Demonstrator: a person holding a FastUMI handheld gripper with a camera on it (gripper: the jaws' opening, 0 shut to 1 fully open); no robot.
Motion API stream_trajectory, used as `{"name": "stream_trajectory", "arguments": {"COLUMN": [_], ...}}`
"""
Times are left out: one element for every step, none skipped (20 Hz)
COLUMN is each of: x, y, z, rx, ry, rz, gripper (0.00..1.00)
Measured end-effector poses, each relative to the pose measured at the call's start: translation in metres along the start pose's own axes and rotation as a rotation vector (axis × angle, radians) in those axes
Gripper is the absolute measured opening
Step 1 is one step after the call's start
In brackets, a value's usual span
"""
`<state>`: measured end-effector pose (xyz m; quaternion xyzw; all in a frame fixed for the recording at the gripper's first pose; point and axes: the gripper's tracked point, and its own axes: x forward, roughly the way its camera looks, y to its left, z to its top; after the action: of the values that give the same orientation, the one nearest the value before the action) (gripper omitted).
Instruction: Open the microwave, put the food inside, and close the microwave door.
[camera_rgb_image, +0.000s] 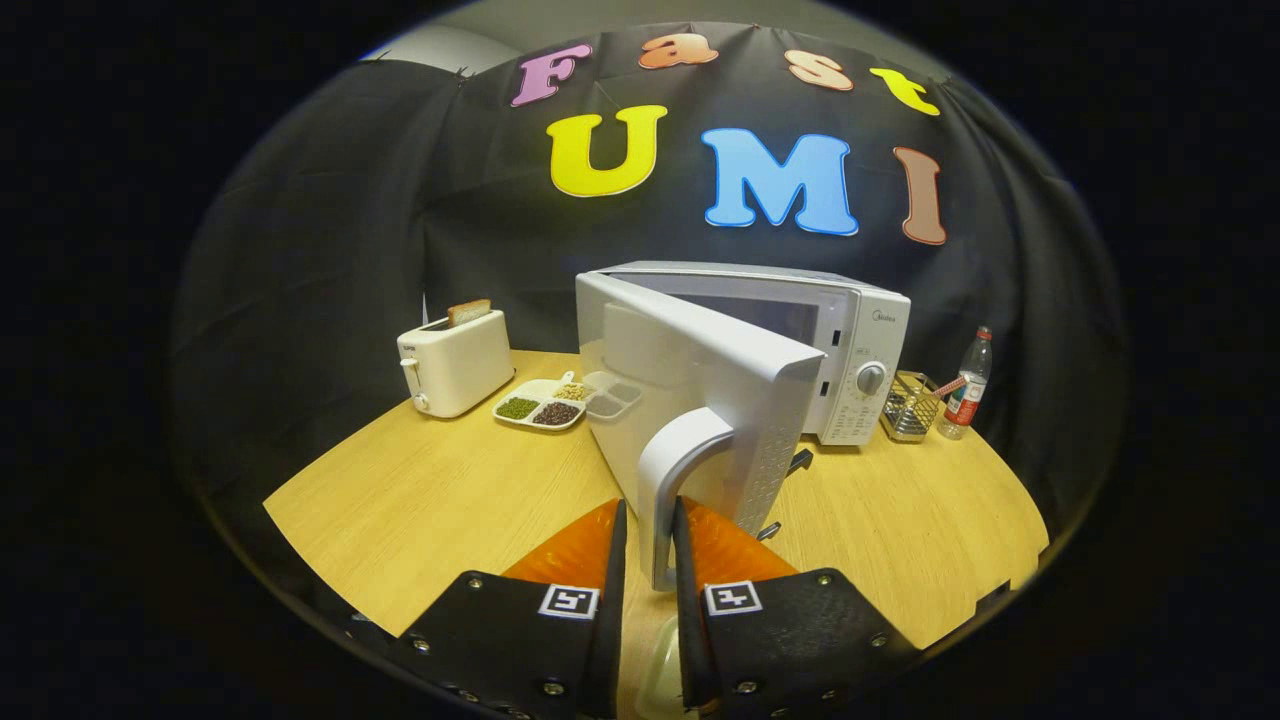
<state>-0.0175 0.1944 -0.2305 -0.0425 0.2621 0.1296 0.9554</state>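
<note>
A white microwave (850, 340) stands on the wooden table (440, 500), its door (700, 400) swung partly open toward me. The door's curved grey handle (672, 470) runs down between my fingers. My gripper (650, 535) is shut on the handle, one finger pressing each side of it. Just left of the door lies a clear food container (610, 395), partly hidden behind the door. Below my fingers, near the table's front edge, a clear rounded lid or tub (660, 670) peeks out between them.
A white toaster (455, 365) with a bread slice stands at the back left. Beside it lies a divided dish (542, 405) of beans and grains. Right of the microwave stand a wire basket (908, 405) and a water bottle (968, 385).
</note>
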Motion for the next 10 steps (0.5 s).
{"name": "stream_trajectory", "arguments": {"x": [-0.001,-0.001,0.000,0.001,0.001,0.002,0.002,0.002,0.002,0.002], "y": [0.010,0.018,0.028,0.037,0.045,0.055,0.063,0.070,0.077,0.085], "z": [-0.002,-0.005,-0.007,-0.010,-0.012,-0.015,-0.015,-0.017,-0.017,-0.018], "rx": [0.001,0.002,0.004,0.008,0.011,0.012,0.011,0.009,0.007,0.007], "ry": [0.002,0.005,0.011,0.015,0.020,0.022,0.023,0.023,0.024,0.025], "rz": [0.000,0.000,0.003,0.007,0.012,0.016,0.018,0.021,0.024,0.029], "gripper": [0.24,0.24,0.24,0.24,0.24,0.24,0.24,0.24,0.24,0.24]}}
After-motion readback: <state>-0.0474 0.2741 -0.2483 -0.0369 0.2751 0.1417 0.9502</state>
